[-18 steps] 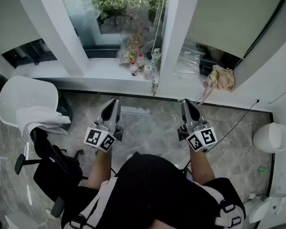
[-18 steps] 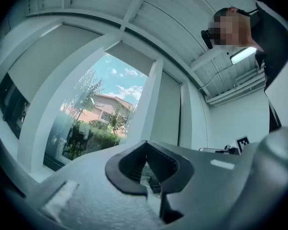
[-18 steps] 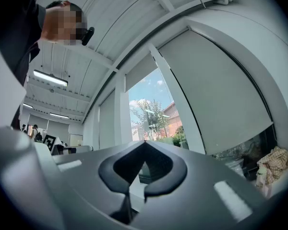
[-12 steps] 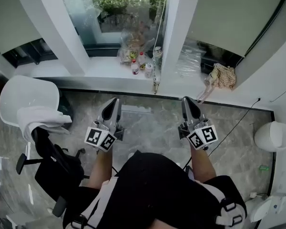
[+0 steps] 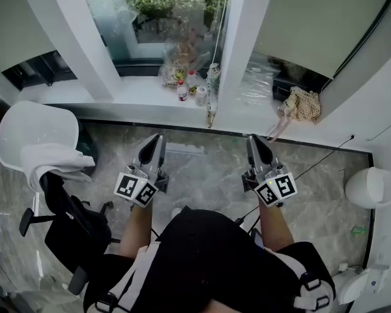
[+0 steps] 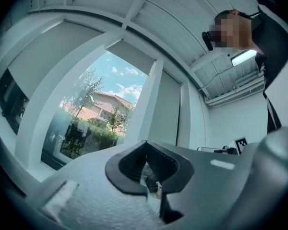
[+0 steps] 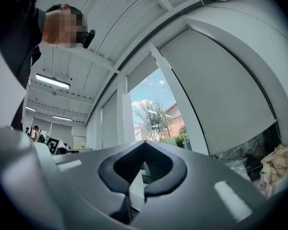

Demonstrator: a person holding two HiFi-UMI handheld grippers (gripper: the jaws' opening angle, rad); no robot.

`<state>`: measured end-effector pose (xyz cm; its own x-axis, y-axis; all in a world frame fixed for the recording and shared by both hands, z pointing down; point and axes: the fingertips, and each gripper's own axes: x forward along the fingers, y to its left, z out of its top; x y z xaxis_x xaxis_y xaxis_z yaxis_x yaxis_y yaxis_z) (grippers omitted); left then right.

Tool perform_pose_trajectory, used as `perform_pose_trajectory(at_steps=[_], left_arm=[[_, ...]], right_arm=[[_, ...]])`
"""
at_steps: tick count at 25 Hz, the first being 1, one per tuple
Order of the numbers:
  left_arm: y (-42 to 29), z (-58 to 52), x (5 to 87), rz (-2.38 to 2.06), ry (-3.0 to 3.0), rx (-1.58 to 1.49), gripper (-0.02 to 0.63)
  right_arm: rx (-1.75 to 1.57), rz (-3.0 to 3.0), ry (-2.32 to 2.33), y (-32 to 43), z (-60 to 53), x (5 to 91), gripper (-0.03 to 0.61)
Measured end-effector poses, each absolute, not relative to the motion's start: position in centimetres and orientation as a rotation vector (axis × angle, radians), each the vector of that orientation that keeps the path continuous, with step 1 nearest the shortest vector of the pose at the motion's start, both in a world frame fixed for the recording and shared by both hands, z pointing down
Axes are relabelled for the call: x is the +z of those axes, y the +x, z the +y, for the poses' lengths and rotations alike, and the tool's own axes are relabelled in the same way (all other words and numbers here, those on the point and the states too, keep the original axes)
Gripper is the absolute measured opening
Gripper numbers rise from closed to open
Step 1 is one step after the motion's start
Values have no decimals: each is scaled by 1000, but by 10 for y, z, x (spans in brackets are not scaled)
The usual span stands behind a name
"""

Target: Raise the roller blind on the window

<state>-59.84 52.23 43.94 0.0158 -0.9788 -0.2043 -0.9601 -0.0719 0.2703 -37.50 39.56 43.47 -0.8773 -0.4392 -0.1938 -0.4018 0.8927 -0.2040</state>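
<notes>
A grey roller blind (image 5: 313, 18) hangs partly lowered over the right window pane and also shows in the right gripper view (image 7: 221, 95). Another grey blind (image 5: 13, 25) covers the left pane. A thin white bead chain (image 5: 215, 51) hangs in front of the middle pillar down to the sill. My left gripper (image 5: 158, 138) and right gripper (image 5: 254, 139) are held side by side above the floor, pointing at the window and well short of the chain. Both are shut with nothing between the jaws, as the left gripper view (image 6: 145, 143) and the right gripper view (image 7: 144, 143) show.
Bottles and plastic bags (image 5: 189, 87) crowd the window sill (image 5: 137, 96), with a checked cloth bag (image 5: 303, 104) at its right. A white chair (image 5: 32, 132) and a black office chair (image 5: 72, 220) stand at the left. A white bin (image 5: 368, 188) and a cable (image 5: 326, 165) are at the right.
</notes>
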Motion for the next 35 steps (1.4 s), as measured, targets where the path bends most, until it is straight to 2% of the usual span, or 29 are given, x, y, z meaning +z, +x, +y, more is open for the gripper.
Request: perform_pose_trajectory(at_steps=[8,20,35], left_arm=[[-550,484,438,-1975,2304,-513,0],[-428,402,434,-1703,2513,-498,0],[-323,363,435,-1427,2629,-499,0]], right_arm=[[-245,2769,-780,-314,377,437,-2],[-177,2680,-1067,-177,353,438,-2],[-148,2605,-1308,-79,360,443,-2]])
